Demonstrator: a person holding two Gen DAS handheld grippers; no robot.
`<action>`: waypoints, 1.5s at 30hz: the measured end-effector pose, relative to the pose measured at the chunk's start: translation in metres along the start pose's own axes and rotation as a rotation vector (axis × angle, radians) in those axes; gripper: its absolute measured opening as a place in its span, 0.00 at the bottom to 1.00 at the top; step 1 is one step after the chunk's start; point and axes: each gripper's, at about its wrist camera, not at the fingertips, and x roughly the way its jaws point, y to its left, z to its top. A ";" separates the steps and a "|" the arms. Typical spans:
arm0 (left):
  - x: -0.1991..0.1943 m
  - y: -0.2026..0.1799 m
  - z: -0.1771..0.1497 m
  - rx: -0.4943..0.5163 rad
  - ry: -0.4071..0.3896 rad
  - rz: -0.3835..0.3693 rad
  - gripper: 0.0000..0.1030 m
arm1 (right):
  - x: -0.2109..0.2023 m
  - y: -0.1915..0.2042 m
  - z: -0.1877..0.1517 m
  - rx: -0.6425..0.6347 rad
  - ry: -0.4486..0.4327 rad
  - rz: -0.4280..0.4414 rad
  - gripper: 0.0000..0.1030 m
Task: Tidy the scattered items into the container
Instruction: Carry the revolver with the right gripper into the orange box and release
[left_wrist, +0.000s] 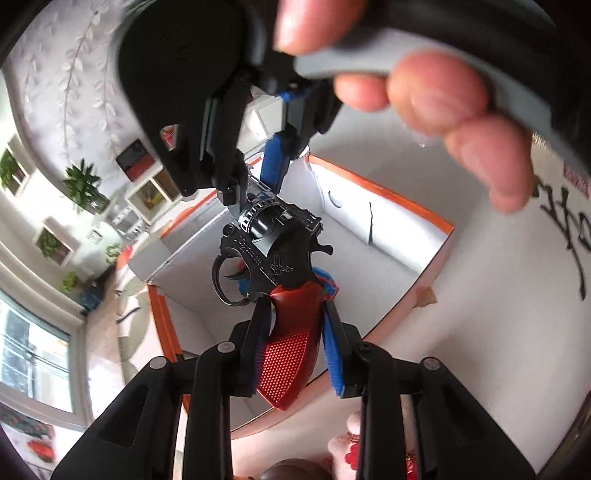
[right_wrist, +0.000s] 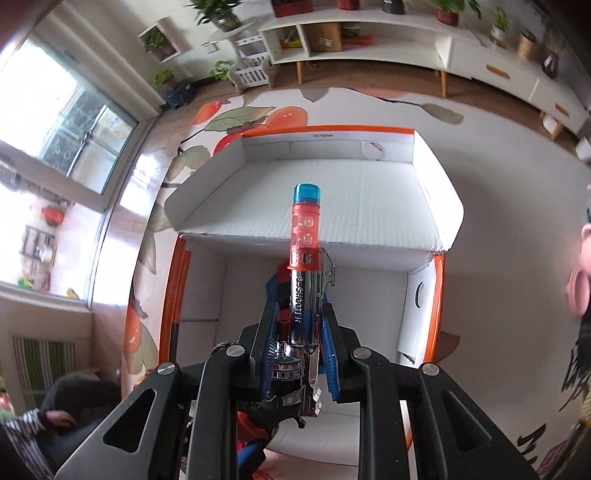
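My left gripper (left_wrist: 291, 314) is shut on the red grip of a black toy revolver (left_wrist: 273, 254), held above the open white box with orange edges (left_wrist: 388, 229). My right gripper (right_wrist: 301, 317) is shut on the same toy's chrome barrel (right_wrist: 301, 310), which ends in an orange and blue muzzle tip (right_wrist: 306, 218). In the left wrist view the right gripper (left_wrist: 258, 177) comes in from above and holds the barrel end. The box (right_wrist: 332, 206) lies below, its lid flap open toward the far side.
The box stands on a white cloth with orange fruit prints (right_wrist: 280, 114). A person's fingers (left_wrist: 443, 96) show at the top of the left wrist view. A white cabinet with plants (right_wrist: 369, 40) stands beyond. A window (right_wrist: 66, 122) is at the left.
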 end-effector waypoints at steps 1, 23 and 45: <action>0.002 0.003 0.002 -0.008 0.003 -0.015 0.25 | 0.002 -0.002 0.001 0.013 0.001 0.005 0.19; 0.029 0.004 0.002 -0.024 0.158 -0.213 0.49 | 0.045 -0.039 0.001 0.196 -0.001 0.025 0.19; -0.025 0.032 -0.022 -0.229 0.041 -0.019 0.83 | 0.011 -0.030 -0.025 0.138 -0.088 0.120 1.00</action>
